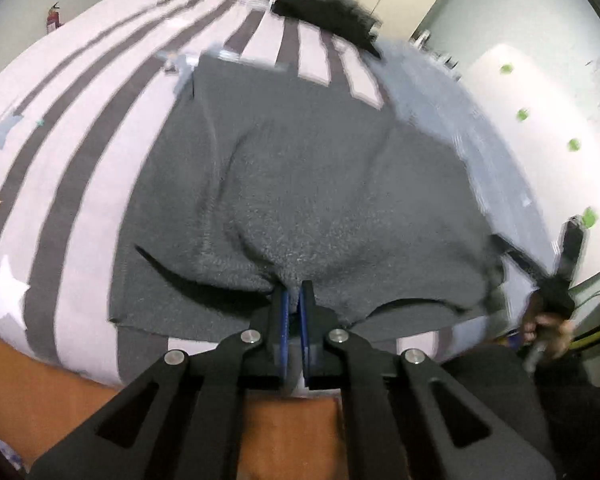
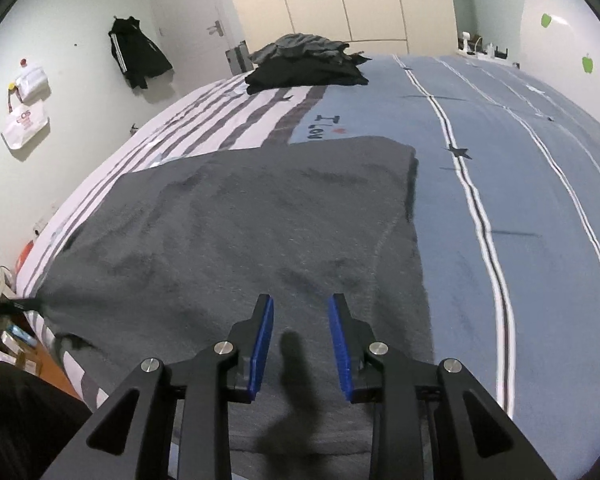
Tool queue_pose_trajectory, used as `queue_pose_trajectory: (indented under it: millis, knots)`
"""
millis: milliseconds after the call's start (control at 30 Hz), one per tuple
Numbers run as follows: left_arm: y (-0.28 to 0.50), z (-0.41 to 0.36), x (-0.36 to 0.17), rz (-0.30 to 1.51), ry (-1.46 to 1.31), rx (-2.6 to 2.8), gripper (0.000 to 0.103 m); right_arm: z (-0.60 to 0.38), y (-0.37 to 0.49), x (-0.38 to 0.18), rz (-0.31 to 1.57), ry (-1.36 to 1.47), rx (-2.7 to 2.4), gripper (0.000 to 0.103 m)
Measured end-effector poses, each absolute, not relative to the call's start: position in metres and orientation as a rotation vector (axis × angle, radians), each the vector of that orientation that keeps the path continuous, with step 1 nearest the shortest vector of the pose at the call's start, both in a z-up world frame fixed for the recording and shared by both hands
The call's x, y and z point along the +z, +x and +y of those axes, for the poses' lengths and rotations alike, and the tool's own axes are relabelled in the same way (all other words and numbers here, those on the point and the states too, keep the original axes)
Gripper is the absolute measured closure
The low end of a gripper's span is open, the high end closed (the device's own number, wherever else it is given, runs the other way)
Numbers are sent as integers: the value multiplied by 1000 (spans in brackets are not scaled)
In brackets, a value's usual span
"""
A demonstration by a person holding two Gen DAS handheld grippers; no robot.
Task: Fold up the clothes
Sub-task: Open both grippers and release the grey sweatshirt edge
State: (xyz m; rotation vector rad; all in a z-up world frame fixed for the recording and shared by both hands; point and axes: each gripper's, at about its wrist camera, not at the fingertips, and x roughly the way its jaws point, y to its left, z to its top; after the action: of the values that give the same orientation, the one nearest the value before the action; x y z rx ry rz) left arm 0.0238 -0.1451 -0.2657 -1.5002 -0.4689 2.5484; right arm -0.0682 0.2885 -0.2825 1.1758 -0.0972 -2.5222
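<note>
2 grippers are at work over a bed whose cover (image 2: pixel 500 168) is part white with grey stripes and part blue with thin white lines and small stars. We see the task's thing, a dark grey fleecy garment (image 2: pixel 260 240), spread across the near half of that cover, straddling the line where the striped part meets the blue part.

Our left gripper (image 1: pixel 294 292) has its blue-padded jaws pressed together on the near edge of the garment (image 1: pixel 300 184); the cloth bunches up into a ridge right where the pads pinch it, and a flap of the hem lifts off the cover on either side. That view is smeared, so finer folds are hard to read.

Our right gripper (image 2: pixel 300 312) has its jaws spread, with nothing between the blue pads; it hangs just above the garment's near part and throws a shadow on the cloth between its fingers. At the right edge of the left wrist view we make out a hand (image 1: pixel 548 320) with that other gripper, blurred.

Well apart, at the far end of the bed, sits 1 pile of dark clothes (image 2: pixel 308 64). A black jacket (image 2: pixel 136 52) hangs on the wall by a door, and 1 white bag (image 2: pixel 24 124) hangs further left.
</note>
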Motion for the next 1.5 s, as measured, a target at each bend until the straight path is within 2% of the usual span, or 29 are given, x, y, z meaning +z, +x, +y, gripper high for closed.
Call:
queue_pose_trajectory:
  millis: [100,200,267,333,400,500,667,767,800,900,1000,1133,1300,1433,1500]
  knots:
    - [21,-148,-283,-419,-1672,2496,99,293,-69,-283,-99,1191,-2524,77]
    - [25,-161,-293,-486,-1755,2469,95,295,-69,-283,-89,1204,-2530,77]
    - [29,-170,-281,-483,-1664,2576,88,295,-68,-282,-92,1200,-2532,77]
    - [24,-178,-270,-480,-1577,2678,75,294,-69,-280,-90,1190,-2534,77]
    - [10,-184,-264,-450,-1503,2766,68,291,-73,-278,-91,1181,-2534,77]
    - [-31,-187,-271,-305,-1465,2880,67,283,-83,-275,-87,1166,-2533,75]
    - [-76,-181,-290,-309,-1531,2772,67,266,-106,-277,-87,1155,-2518,70]
    - [-93,-170,-308,-120,-1561,2796,64,255,-119,-286,-54,1176,-2496,70]
    - [-93,-172,-311,-109,-1573,2810,64,252,-123,-291,-25,1199,-2493,70]
    - [-85,-189,-308,-177,-1571,2873,64,249,-129,-311,38,1274,-2488,72]
    - [-72,-208,-304,-153,-1547,3012,67,255,-125,-313,45,1255,-2495,73]
    - [-66,-201,-283,-281,-1381,2986,67,265,-115,-304,4,1211,-2537,74]
    - [-83,-150,-265,-237,-1278,2841,67,258,-113,-280,-57,1088,-2546,72]
    - [-106,-118,-281,-130,-1333,2764,67,232,-131,-271,-44,1059,-2507,71]
    - [-117,-122,-300,-100,-1446,2754,65,222,-141,-274,-22,1068,-2502,71]
